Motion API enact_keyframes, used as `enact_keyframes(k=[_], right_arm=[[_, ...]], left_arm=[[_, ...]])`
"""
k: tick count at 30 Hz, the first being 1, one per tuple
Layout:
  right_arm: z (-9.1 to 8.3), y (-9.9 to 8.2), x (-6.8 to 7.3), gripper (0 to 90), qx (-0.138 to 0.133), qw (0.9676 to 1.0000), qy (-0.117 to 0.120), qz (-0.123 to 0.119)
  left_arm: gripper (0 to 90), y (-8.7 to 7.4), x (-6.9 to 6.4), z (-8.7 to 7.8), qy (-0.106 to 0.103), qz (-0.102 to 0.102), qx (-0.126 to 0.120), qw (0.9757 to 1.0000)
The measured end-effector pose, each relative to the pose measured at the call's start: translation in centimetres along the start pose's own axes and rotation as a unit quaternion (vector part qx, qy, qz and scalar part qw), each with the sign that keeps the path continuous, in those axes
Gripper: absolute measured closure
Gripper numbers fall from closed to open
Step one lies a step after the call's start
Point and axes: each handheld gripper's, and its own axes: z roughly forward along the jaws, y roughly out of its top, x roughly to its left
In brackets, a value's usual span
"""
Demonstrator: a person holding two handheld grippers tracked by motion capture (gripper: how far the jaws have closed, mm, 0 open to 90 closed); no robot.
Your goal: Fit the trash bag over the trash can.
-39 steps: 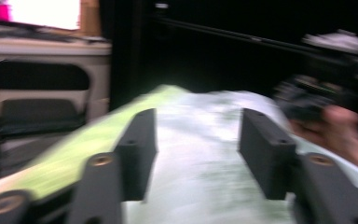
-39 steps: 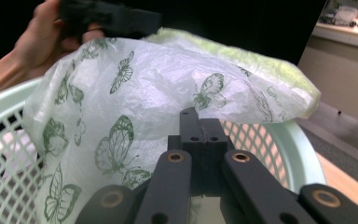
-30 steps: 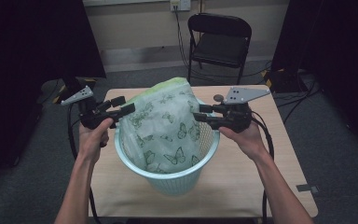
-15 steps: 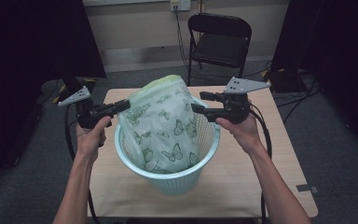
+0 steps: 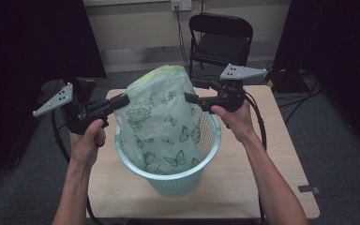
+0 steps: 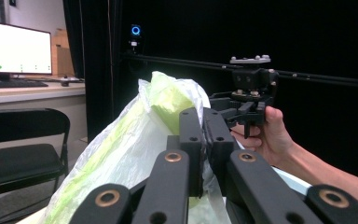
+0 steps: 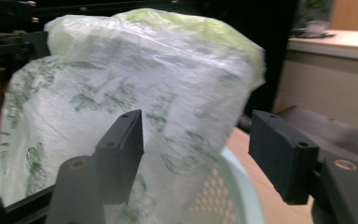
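A translucent white plastic bag printed with green butterflies stands tall out of a pale green mesh wastebasket on the table. My left gripper is shut on the bag's upper left edge; in the left gripper view the bag's film is pinched between the closed jaws. My right gripper is at the bag's upper right side. Its jaws have just been opening and stand apart, with the bag just ahead of them, untouched by the pads. The basket's rim lies below.
The basket stands mid-way on a small wooden table. A black folding chair stands behind the table's far edge. Cables trail from both grippers over the table's sides. A lit monitor sits on a desk far off.
The left gripper has closed on the bag's edge and risen, and the bag stands higher out of the basket. The right gripper's jaws have spread apart and it has moved up slightly.
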Motion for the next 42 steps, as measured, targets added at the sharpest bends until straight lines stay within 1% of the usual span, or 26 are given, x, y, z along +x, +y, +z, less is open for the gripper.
enact_keyframes(k=[2, 3, 4, 5, 7, 8, 11, 12, 13, 14, 16, 19, 21, 23, 26, 27, 29, 30, 31, 33, 35, 37, 38, 39, 40, 42], right_arm=[[0.2, 0.0, 0.0, 38.8, 0.000, 1.0000, 0.005, 0.001], [0.5, 0.0, 0.1, 53.9, 0.005, 0.9996, 0.025, -0.007], [0.5, 0.0, 0.1, 53.9, 0.005, 0.9996, 0.025, -0.007], [0.6, 0.0, 0.3, 62.2, 0.009, 0.9994, 0.032, -0.014], [0.6, 0.2, 1.0, 85.9, 0.014, 0.9990, 0.021, -0.037], [0.5, 0.3, 1.3, 90.0, 0.012, 0.9990, 0.019, -0.040], [0.1, 0.5, 1.7, 90.0, 0.004, 0.9988, 0.016, -0.046], [-0.4, 0.8, 2.2, 90.0, -0.003, 0.9986, 0.009, -0.052], [-0.4, 0.8, 2.2, 90.0, -0.003, 0.9986, 0.009, -0.052], [-0.7, 1.0, 2.7, 90.0, -0.008, 0.9983, 0.010, -0.057], [-0.9, 1.2, 3.4, 90.0, -0.009, 0.9979, 0.009, -0.063], [-1.0, 1.6, 4.4, 90.0, -0.005, 0.9966, 0.010, -0.081], [-1.2, 1.9, 5.0, 90.0, -0.011, 0.9961, 0.018, -0.086], [-1.1, 2.3, 5.5, 90.0, -0.016, 0.9956, 0.023, -0.090], [-0.5, 2.7, 6.0, 90.0, -0.021, 0.9950, 0.033, -0.092], [-0.5, 2.7, 6.0, 90.0, -0.021, 0.9950, 0.033, -0.092], [-0.1, 3.0, 6.3, 90.0, -0.024, 0.9945, 0.039, -0.094], [0.2, 3.2, 6.5, 90.0, -0.028, 0.9941, 0.043, -0.095], [0.2, 3.2, 6.5, 90.0, -0.028, 0.9941, 0.043, -0.095], [0.6, 3.5, 6.6, 90.0, -0.030, 0.9944, 0.038, -0.095], [0.9, 3.6, 6.3, 90.0, -0.030, 0.9953, 0.024, -0.089], [1.4, 3.4, 5.6, 79.8, -0.019, 0.9968, 0.015, -0.076], [1.4, 3.4, 5.6, 79.8, -0.019, 0.9968, 0.015, -0.076], [1.5, 3.0, 5.5, 69.3, -0.010, 0.9976, 0.006, -0.069], [1.5, 3.0, 5.5, 69.3, -0.010, 0.9976, 0.006, -0.069], [1.4, 2.7, 5.6, 56.8, -0.009, 0.9982, 0.008, -0.058]], left_arm=[[88.5, -0.1, 0.0, 0.1, 0.000, 0.003, 0.003, 1.0000], [88.5, -0.3, -0.1, 0.2, -0.003, -0.002, 0.006, 1.0000], [88.4, -0.3, -0.1, 0.2, -0.003, -0.002, 0.006, 1.0000], [88.4, -0.4, 0.0, 0.2, -0.002, -0.001, 0.008, 1.0000], [88.1, -0.8, 0.2, 0.2, 0.000, -0.006, 0.014, 0.9999], [87.9, -0.9, 0.2, 0.1, 0.005, -0.006, 0.016, 0.9998], [81.5, -1.0, 0.1, 0.0, 0.017, -0.007, 0.022, 0.9996], [62.3, -0.7, 0.0, -0.1, 0.029, -0.009, 0.026, 0.9992], [56.4, -0.7, 0.0, -0.1, 0.029, -0.009, 0.026, 0.9992], [49.6, -0.4, -0.1, -0.1, 0.040, -0.010, 0.026, 0.9988], [44.0, 0.7, 0.1, -0.3, 0.065, 0.001, 0.034, 0.9973], [41.5, 3.0, 0.6, -0.4, 0.058, 0.009, 0.023, 0.9980], [38.2, 4.0, 1.1, 0.3, 0.047, 0.004, 0.037, 0.9982], [33.1, 4.3, 1.3, 1.5, 0.044, 0.008, 0.042, 0.9981], [27.2, 3.6, 1.4, 3.7, 0.004, -0.012, 0.065, 0.9978], [27.2, 3.2, 1.3, 4.3, 0.003, -0.012, 0.072, 0.9974], [28.6, 2.6, 1.3, 5.2, -0.012, -0.012, 0.091, 0.9957], [47.8, 2.4, 1.2, 5.5, -0.028, -0.013, 0.100, 0.9945], [47.8, 2.1, 1.0, 5.6, -0.038, -0.001, 0.111, 0.9931], [72.4, 1.8, 0.3, 5.5, -0.041, 0.015, 0.119, 0.9919], [85.0, 1.6, -0.7, 5.0, -0.040, 0.032, 0.109, 0.9927], [89.1, 1.4, -1.6, 4.3, -0.040, 0.039, 0.091, 0.9943], [89.1, 1.3, -1.9, 4.0, -0.038, 0.045, 0.089, 0.9943], [89.5, 1.1, -2.2, 3.7, -0.033, 0.049, 0.088, 0.9944], [89.5, 0.9, -2.4, 3.5, -0.022, 0.054, 0.089, 0.9943], [89.6, 0.3, -2.8, 3.3, -0.013, 0.062, 0.092, 0.9938]])
